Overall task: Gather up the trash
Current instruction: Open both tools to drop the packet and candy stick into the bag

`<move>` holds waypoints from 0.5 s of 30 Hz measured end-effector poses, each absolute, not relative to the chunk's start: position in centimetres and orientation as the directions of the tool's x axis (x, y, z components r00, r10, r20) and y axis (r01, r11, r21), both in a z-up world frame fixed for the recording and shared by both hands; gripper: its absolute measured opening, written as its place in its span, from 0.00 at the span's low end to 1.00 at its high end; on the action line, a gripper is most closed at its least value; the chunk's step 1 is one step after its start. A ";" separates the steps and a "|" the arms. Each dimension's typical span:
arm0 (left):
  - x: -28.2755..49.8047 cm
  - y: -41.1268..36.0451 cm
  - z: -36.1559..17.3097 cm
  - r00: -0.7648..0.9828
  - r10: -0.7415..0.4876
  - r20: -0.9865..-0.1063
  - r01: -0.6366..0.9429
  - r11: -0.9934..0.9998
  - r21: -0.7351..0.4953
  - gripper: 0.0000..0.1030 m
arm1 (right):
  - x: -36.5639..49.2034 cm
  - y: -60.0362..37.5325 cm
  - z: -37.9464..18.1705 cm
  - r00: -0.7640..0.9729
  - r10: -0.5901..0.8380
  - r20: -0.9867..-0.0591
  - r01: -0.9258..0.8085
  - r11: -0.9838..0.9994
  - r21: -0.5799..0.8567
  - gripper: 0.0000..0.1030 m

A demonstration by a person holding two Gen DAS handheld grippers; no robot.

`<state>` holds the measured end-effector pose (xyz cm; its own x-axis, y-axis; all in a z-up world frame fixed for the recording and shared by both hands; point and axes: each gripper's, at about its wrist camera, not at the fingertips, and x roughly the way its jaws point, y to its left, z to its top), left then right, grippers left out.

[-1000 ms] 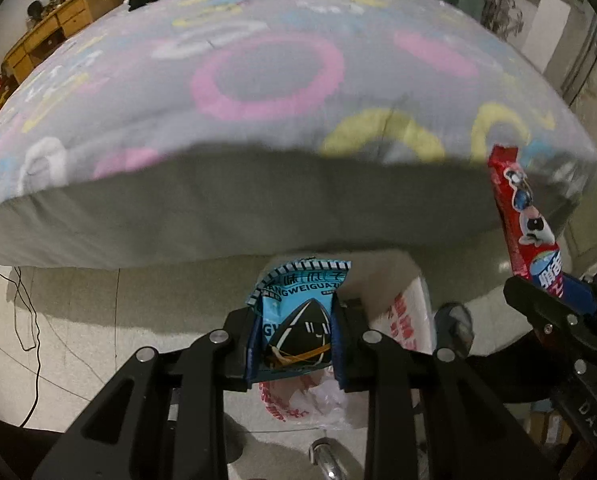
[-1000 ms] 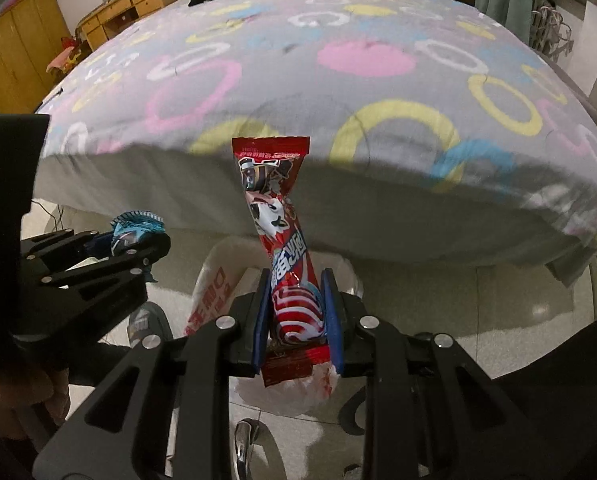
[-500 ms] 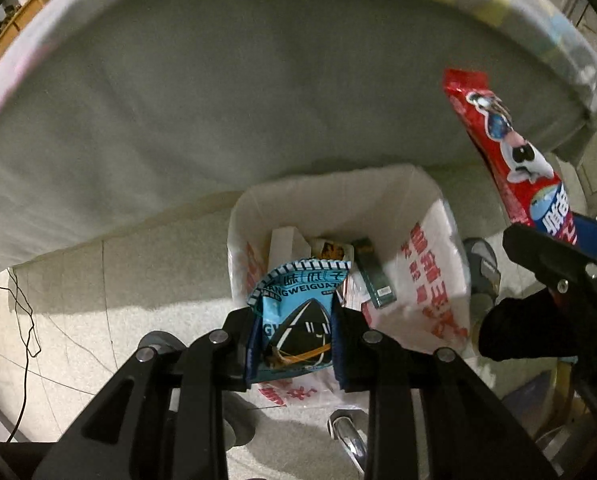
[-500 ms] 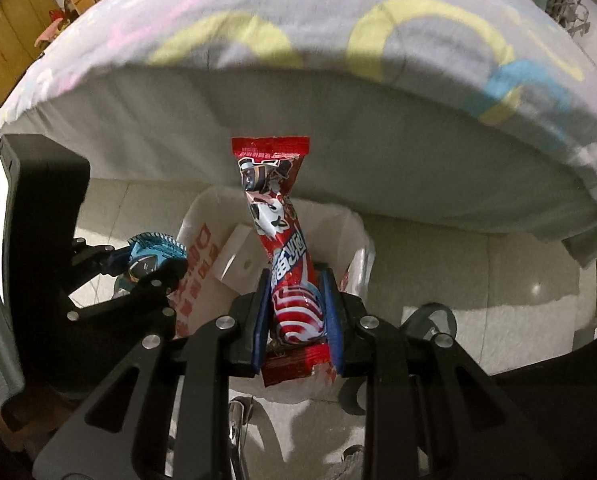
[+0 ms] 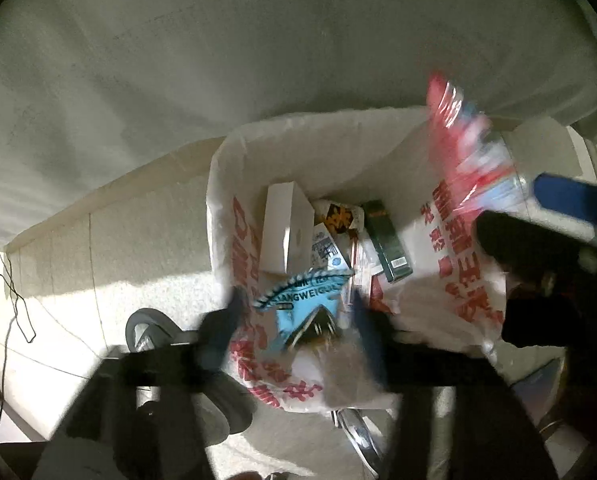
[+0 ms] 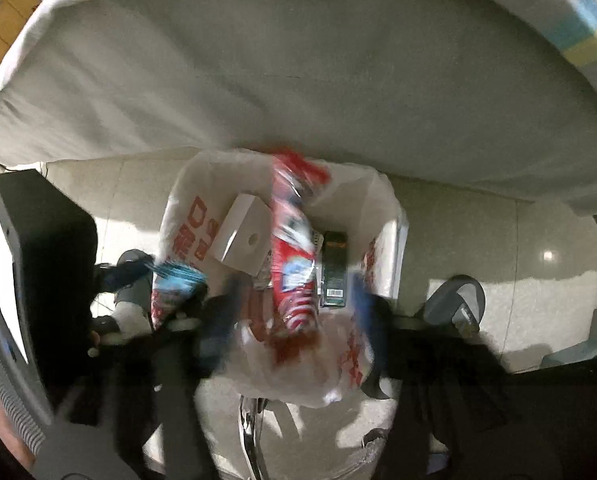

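Note:
A white plastic trash bag (image 5: pixel 234 184) with red print stands open on the floor by the bed; it also shows in the right wrist view (image 6: pixel 186 208). My left gripper (image 5: pixel 298 320) has opened; the blue snack packet (image 5: pixel 302 304) hangs loose between its blurred jaws over the bag. My right gripper (image 6: pixel 294 312) has opened too; the red snack wrapper (image 6: pixel 292 248) is blurred and dropping into the bag, and shows at the right of the left wrist view (image 5: pixel 462 148). Inside lie a white box (image 5: pixel 286 228), a dark green box (image 5: pixel 388 242) and other wrappers.
The grey side of the bed (image 5: pixel 258 40) hangs over the bag. Pale tiled floor (image 5: pixel 98 248) lies around it, with a black cable (image 5: pixel 18 300) at left. Grey chair casters (image 6: pixel 454 300) and a chrome leg (image 5: pixel 358 436) stand near the bag.
Both grippers tilted further down over the bag and their jaws spread apart. The blue packet and the red wrapper have come loose and are falling into the bag.

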<state>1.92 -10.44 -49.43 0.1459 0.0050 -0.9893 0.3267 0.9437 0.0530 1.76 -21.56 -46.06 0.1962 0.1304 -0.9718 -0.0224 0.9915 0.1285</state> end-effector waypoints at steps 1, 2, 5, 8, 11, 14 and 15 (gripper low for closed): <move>1.9 -10.4 -49.4 0.152 0.008 -0.988 0.322 0.945 0.058 0.80 | 1.8 -21.6 -46.2 0.194 0.126 -0.973 -0.022 0.992 0.124 0.64; 1.9 -10.3 -49.4 0.160 0.016 -0.987 0.320 0.945 0.067 0.81 | 1.9 -21.7 -46.3 0.190 0.125 -0.974 -0.021 0.992 0.124 0.68; 1.8 -10.1 -49.3 0.161 0.016 -0.987 0.311 0.948 0.066 0.81 | 1.8 -22.0 -45.6 0.209 0.120 -0.970 -0.019 0.993 0.119 0.71; 1.7 -10.0 -48.7 0.178 0.005 -0.984 0.303 0.951 0.060 0.82 | 1.6 -22.3 -45.0 0.224 0.128 -0.966 -0.005 0.992 0.130 0.72; 1.5 -10.1 -47.3 0.202 -0.013 -0.979 0.310 0.949 0.052 0.82 | 1.3 -22.6 -43.8 0.246 0.125 -0.961 0.012 0.991 0.132 0.72; 1.2 -10.5 -45.5 0.240 -0.044 -0.970 0.323 0.946 0.037 0.82 | 0.6 -23.0 -42.4 0.277 0.130 -0.952 0.028 0.989 0.143 0.73; 1.1 -10.7 -45.2 0.242 -0.052 -0.969 0.329 0.944 0.031 0.82 | 0.3 -23.2 -41.9 0.289 0.128 -0.949 0.036 0.989 0.145 0.73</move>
<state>1.14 -10.70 -45.19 0.2423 -0.0521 -0.9688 0.3290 0.9438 0.0315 0.35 -23.22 -41.92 0.2891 0.1282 -0.9487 0.0362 0.9888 0.1446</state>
